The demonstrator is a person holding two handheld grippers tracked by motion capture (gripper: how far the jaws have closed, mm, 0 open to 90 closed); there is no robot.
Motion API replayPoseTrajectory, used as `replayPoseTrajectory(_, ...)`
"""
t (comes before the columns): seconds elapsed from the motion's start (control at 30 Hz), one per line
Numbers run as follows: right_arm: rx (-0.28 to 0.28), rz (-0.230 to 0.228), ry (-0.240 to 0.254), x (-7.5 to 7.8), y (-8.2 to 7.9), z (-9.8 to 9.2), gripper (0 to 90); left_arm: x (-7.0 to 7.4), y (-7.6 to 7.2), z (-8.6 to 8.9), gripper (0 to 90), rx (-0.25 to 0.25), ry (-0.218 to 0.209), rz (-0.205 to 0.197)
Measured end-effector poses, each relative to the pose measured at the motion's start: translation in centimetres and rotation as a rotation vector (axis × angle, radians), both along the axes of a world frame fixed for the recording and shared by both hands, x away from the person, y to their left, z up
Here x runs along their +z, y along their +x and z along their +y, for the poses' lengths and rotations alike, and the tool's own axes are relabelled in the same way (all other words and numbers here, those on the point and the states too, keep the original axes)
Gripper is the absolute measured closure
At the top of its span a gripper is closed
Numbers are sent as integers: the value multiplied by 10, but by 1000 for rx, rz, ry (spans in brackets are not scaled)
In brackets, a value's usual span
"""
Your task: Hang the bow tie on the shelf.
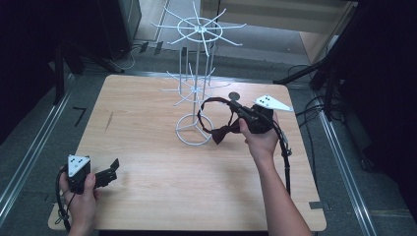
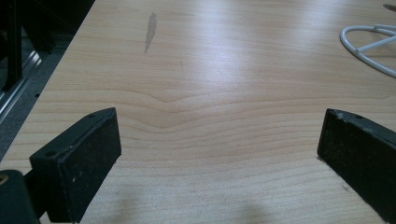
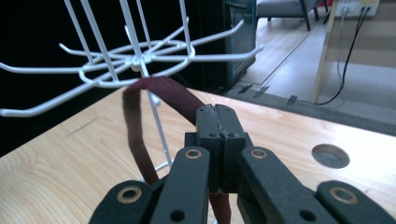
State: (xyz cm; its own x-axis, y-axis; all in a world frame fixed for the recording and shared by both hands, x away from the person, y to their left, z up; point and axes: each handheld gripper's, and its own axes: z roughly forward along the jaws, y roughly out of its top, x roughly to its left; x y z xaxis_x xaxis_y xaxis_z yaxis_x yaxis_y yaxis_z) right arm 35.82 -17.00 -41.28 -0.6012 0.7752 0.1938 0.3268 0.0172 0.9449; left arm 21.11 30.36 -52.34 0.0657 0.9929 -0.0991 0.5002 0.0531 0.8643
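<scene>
A dark maroon bow tie (image 1: 223, 133) with a looped strap (image 1: 210, 102) hangs from my right gripper (image 1: 235, 106), just right of the white wire rack (image 1: 196, 73). In the right gripper view the jaws are shut (image 3: 218, 112) on the strap (image 3: 159, 88), which curves up close under the rack's lower ring of hooks (image 3: 135, 60). My left gripper (image 1: 114, 168) rests low at the table's front left, held by a hand. Its jaws stand wide open (image 2: 219, 144) over bare wood with nothing between them.
The rack's round wire base (image 1: 193, 129) stands mid-table, and its edge shows in the left gripper view (image 2: 369, 44). A round hole (image 1: 234, 96) lies in the wooden tabletop (image 1: 147, 147) behind the right hand. Dark stands and cables (image 1: 319, 73) surround the table.
</scene>
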Motion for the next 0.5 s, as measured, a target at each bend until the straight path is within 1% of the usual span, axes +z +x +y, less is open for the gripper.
replayPoseTrajectory(0.13,-4,26,-2,-8,7,10,900,0,0,0,2,-1,0,-1)
replayPoseTrajectory(0.27,-16,32,-8,-13,12,15,900,0,0,0,2,0,-1,-5)
replayPoseTrajectory(0.37,-17,33,-15,-16,15,16,900,0,-1,1,2,-1,-4,-7)
replayPoseTrajectory(0.47,-16,42,-6,-17,15,15,900,0,-1,1,2,-2,-5,-7)
replayPoseTrajectory(0.5,-19,43,6,-17,15,13,861,0,-1,1,2,-2,-3,-7)
